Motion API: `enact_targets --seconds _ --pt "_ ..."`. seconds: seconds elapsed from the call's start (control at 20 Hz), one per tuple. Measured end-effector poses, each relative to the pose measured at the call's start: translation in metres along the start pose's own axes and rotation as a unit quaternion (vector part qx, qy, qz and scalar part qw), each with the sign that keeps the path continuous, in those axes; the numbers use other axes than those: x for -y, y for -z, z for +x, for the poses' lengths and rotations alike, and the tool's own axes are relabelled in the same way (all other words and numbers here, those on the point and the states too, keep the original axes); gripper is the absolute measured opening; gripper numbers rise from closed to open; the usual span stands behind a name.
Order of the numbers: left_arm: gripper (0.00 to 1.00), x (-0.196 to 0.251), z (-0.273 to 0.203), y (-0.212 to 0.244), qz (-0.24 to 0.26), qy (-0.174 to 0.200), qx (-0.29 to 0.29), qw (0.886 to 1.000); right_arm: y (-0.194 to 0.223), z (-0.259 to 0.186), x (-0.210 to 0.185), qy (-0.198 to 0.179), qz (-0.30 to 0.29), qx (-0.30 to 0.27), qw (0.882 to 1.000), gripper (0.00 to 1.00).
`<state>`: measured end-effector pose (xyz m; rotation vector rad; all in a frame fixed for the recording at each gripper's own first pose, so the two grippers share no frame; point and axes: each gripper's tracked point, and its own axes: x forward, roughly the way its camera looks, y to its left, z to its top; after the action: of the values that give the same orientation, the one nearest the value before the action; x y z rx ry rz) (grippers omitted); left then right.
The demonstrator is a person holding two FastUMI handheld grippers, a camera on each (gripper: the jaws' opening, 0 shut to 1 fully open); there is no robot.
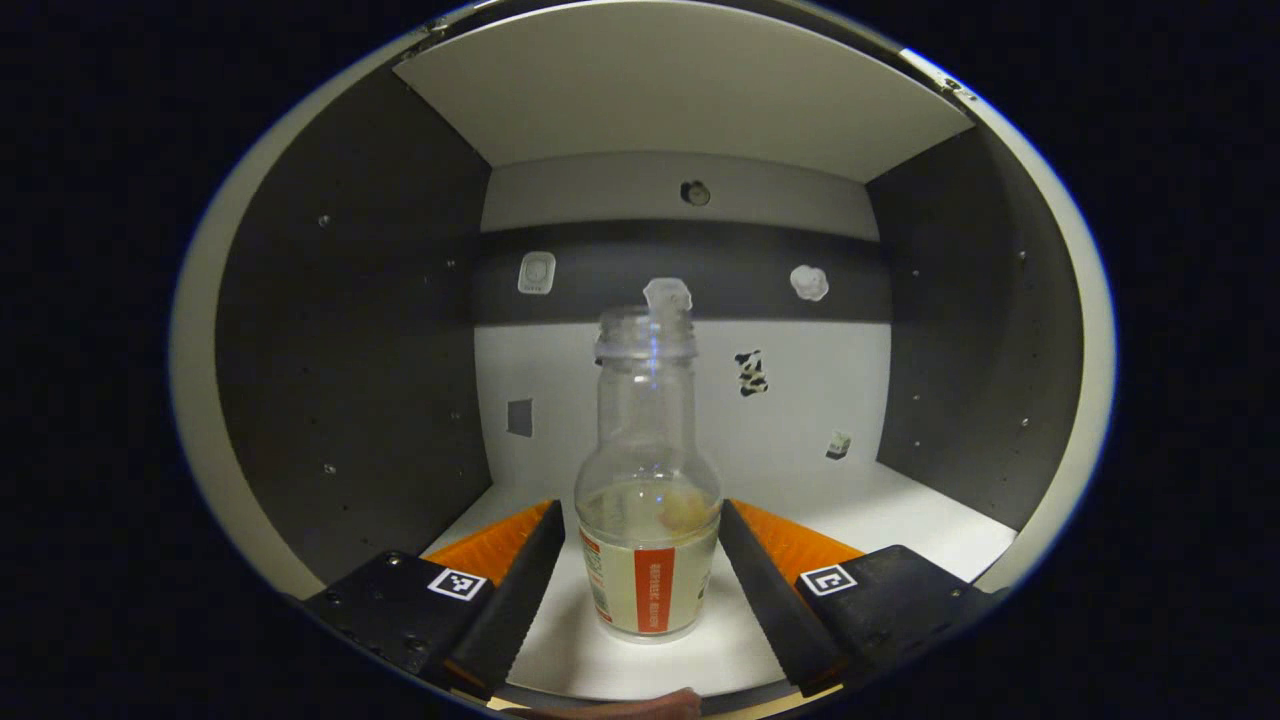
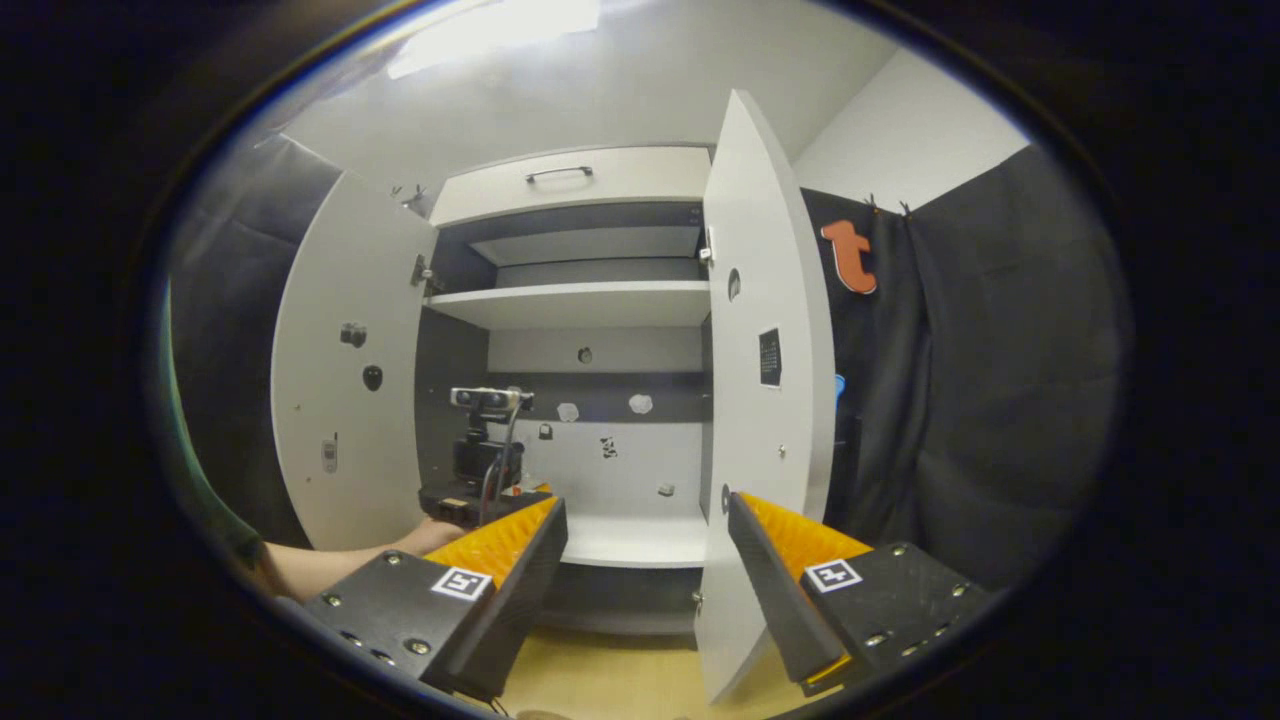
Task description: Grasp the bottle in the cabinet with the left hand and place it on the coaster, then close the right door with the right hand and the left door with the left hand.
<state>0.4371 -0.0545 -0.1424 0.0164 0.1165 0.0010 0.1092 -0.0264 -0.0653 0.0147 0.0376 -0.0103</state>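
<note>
Your target is one bottle (image 1: pixel 648 480), clear, uncapped, with a wide threaded mouth, narrow neck and rounded shoulder; a pale liquid fills its lower part and a label with an upright orange stripe wraps the base. It stands upright on the white floor of the cabinet (image 1: pixel 900 500) compartment, roughly central between the dark side walls and forward of the back panel. Count: one bottle, two doors, two tools. In the left gripper view, your left hand-held gripper (image 1: pixel 645 570) is level and reaches straight into the compartment, its fingers (image 1: pixel 520 585) spread to either side of the bottle's base; whether they touch the glass cannot be told, and a narrow gap shows on each side, so it reads as released. In the right gripper view, your right hand-held gripper (image 2: pixel 645 560) is held back outside the cabinet, fingers apart and holding nothing, facing the opening. The left door (image 2: pixel 340 400) and the right door (image 2: pixel 765 400) both stand swung wide. Your left forearm (image 2: pixel 330 565) extends in from the lower left, toward the lower shelf (image 2: pixel 635 540).
</note>
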Motion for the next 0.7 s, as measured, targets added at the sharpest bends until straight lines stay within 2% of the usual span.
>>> enact_targets --seconds 0.1,0.15,0.2,0.25,0.3,0.35,0.7 --pt "0.98 -0.002 0.005 0.006 -0.007 -0.004 -0.010 1.000 0.001 -0.007 0.003 0.008 -0.008 -0.002 1.000 0.98" --pt "0.92 -0.002 0.005 0.003 -0.018 0.000 -0.009 1.000 0.002 -0.010 0.004 0.010 -0.006 -0.003 1.000 0.98" --pt "0.80 0.000 -0.005 -0.001 -0.030 0.005 -0.007 1.000 0.004 -0.014 0.004 0.011 -0.001 -0.005 1.000 0.98" --pt "0.80 0.000 -0.015 -0.006 -0.041 0.009 -0.004 0.999 0.005 -0.019 0.004 0.012 0.004 -0.008 1.000 0.98" --pt "0.80 -0.002 -0.026 -0.011 -0.046 0.011 0.001 0.999 0.006 -0.023 0.004 0.013 0.007 -0.009 1.000 0.93" --pt "0.80 -0.003 -0.036 -0.014 -0.048 0.012 0.002 0.999 0.007 -0.029 0.003 0.013 0.009 -0.011 1.000 0.98" --pt "0.80 -0.005 -0.136 -0.024 -0.019 0.040 0.013 0.999 0.006 -0.078 -0.009 0.002 0.026 -0.009 1.000 0.98"
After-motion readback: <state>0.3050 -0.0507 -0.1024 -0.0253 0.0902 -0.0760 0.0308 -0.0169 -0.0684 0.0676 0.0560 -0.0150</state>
